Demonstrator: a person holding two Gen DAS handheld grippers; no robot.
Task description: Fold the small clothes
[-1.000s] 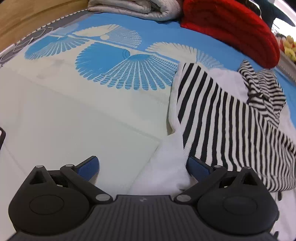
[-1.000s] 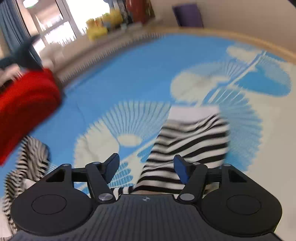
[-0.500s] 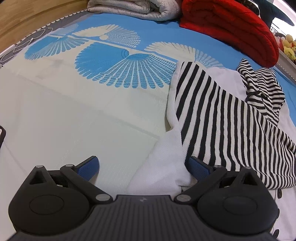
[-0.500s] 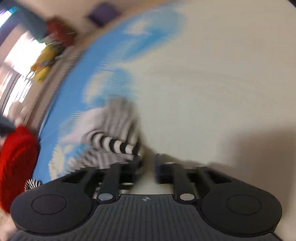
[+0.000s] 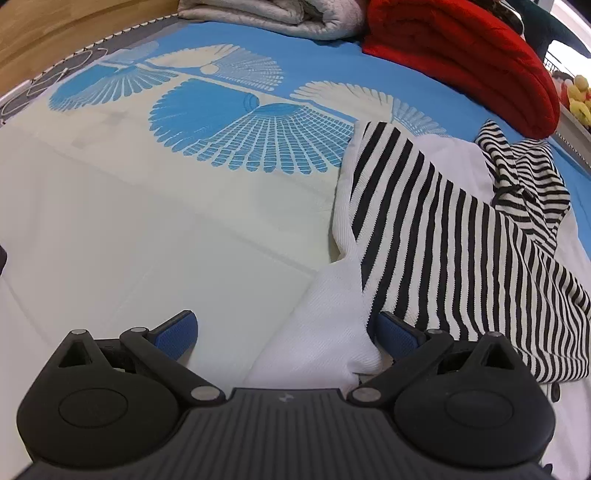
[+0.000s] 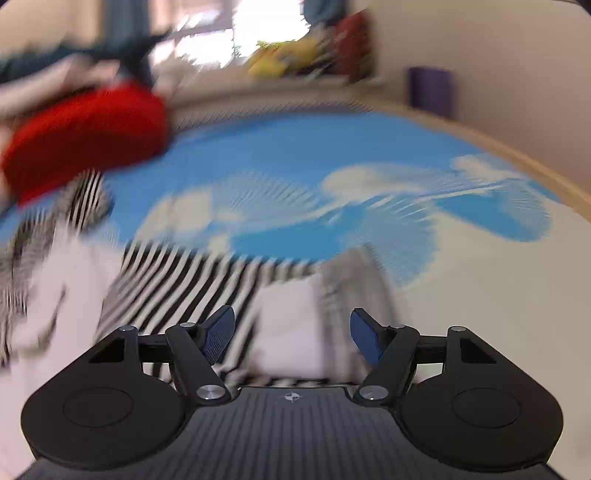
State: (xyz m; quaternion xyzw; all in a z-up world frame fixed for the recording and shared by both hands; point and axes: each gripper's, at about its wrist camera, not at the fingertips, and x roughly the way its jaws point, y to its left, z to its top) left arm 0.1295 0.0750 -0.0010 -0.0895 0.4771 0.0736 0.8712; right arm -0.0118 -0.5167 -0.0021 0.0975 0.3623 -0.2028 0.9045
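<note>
A black-and-white striped small garment (image 5: 443,240) with white panels lies crumpled on the blue-and-cream bedspread (image 5: 147,240). My left gripper (image 5: 286,334) is open and low over the bed. A white corner of the garment (image 5: 325,332) lies between its blue pads, against the right one, unpressed. The right wrist view is motion-blurred. There my right gripper (image 6: 291,334) has its jaws opening just above the same garment (image 6: 184,288). A white fold (image 6: 288,321) lies under the gap and the pads do not press on it.
A red folded blanket (image 5: 461,55) and a grey quilt (image 5: 277,14) lie at the far edge of the bed. Yellow toys (image 5: 578,99) sit on a ledge at the right. In the right view, the red blanket (image 6: 88,136) is far left and a purple object (image 6: 430,90) stands by the wall.
My right gripper closed on a striped sleeve, swung across with it, and has now opened over the garment. The striped fold shifted slightly in the left view. The left gripper stayed still.
</note>
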